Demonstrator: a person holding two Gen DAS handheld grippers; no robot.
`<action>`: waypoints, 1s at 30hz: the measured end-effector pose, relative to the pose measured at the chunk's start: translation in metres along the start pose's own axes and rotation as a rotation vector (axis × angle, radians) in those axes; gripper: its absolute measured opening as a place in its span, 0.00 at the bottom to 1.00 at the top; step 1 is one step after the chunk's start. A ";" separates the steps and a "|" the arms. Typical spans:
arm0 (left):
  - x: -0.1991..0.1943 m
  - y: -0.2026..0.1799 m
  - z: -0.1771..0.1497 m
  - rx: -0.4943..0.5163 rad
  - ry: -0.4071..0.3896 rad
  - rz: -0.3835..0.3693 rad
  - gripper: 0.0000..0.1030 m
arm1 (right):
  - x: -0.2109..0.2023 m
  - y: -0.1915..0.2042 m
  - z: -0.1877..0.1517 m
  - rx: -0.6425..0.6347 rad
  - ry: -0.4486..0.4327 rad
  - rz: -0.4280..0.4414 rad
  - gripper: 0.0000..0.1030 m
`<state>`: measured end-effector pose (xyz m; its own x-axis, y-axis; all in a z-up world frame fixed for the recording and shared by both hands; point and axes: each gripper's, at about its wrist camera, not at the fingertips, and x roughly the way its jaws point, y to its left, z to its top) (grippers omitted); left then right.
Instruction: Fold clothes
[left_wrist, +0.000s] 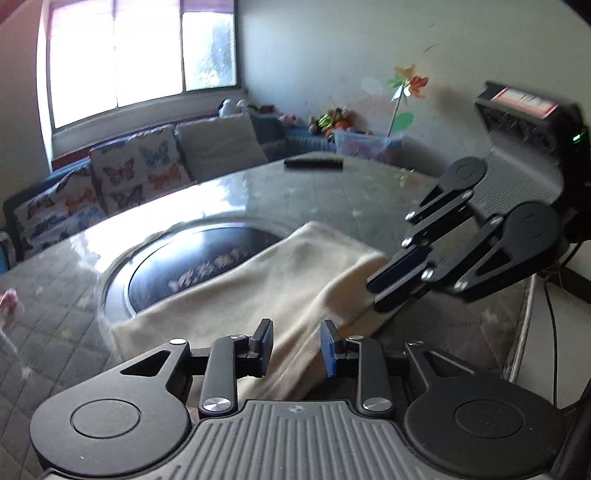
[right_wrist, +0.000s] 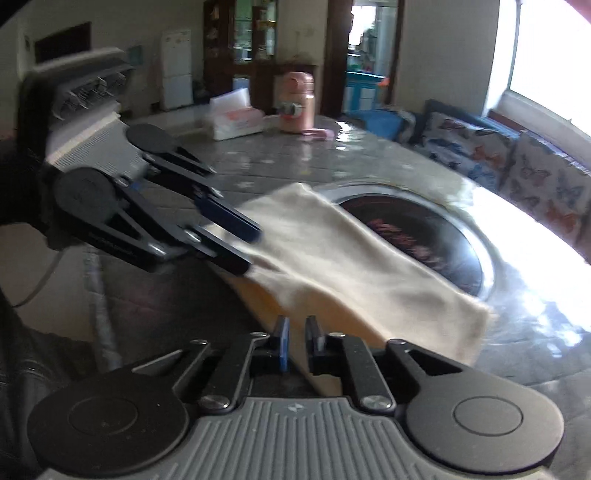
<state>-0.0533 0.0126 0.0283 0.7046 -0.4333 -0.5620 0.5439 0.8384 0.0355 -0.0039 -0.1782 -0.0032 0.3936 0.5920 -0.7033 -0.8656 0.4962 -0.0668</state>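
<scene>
Cream cloth (left_wrist: 258, 295) lies folded on the glossy grey table (left_wrist: 314, 192), overlapping its round black inset (left_wrist: 192, 266). Left gripper (left_wrist: 296, 349) and right gripper (right_wrist: 295, 341): jaws parted, gripping nothing. Butterfly-print cushions (left_wrist: 133, 166) beneath window (left_wrist: 140, 51).

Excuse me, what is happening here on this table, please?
A person is folding a cream cloth on a grey table, with one hand-held gripper in each hand. The cloth lies partly over a round dark inset in the tabletop. The left hand-held gripper is open at the near edge of the cloth. The right hand-held gripper is at the cloth's other end, its fingers nearly together; whether it pinches the fabric is not clear.
</scene>
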 end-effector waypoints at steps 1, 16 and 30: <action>0.003 -0.004 0.001 0.010 0.002 -0.010 0.29 | 0.001 -0.002 -0.002 0.004 0.011 -0.011 0.14; 0.028 -0.018 -0.009 0.046 0.062 -0.051 0.25 | -0.010 -0.004 -0.024 0.018 0.020 -0.081 0.00; 0.015 -0.018 -0.002 0.046 0.020 -0.033 0.25 | 0.005 0.001 -0.025 0.000 0.041 -0.113 0.10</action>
<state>-0.0533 -0.0085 0.0176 0.6771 -0.4530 -0.5800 0.5873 0.8075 0.0549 -0.0103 -0.1908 -0.0245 0.4756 0.5058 -0.7197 -0.8164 0.5584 -0.1471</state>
